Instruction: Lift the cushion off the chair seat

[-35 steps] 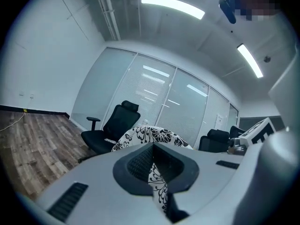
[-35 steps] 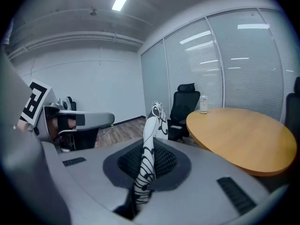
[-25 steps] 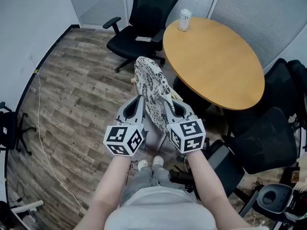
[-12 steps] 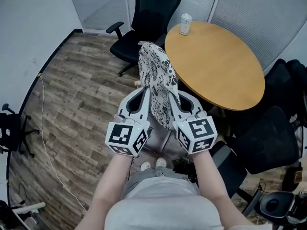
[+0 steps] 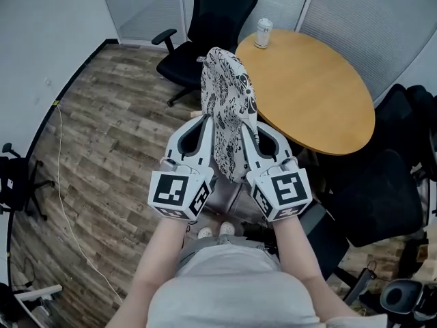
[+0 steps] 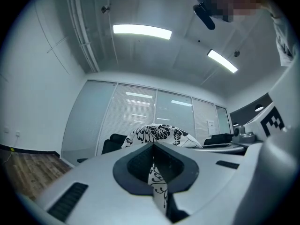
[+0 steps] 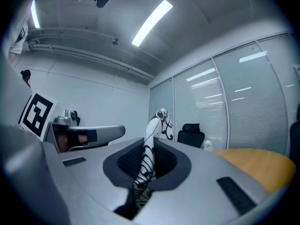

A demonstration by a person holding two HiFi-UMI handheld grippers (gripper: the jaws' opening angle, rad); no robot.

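Cushion (image 5: pixel 229 108): soft, light, probably floppy.
Hold: its six o'clock edge.
Left hand-held gripper (image 6: pixel 153 149): clamped on cushion.
Right hand-held gripper (image 7: pixel 146 150): clamped on cushion.

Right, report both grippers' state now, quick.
Left gripper: closed on the cushion edge.
Right gripper: closed on the same cushion's other edge.

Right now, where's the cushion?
In the head view's centre, the cushion is held up on edge in the air, clamped between the left gripper and the right gripper, with the round table just to its right.
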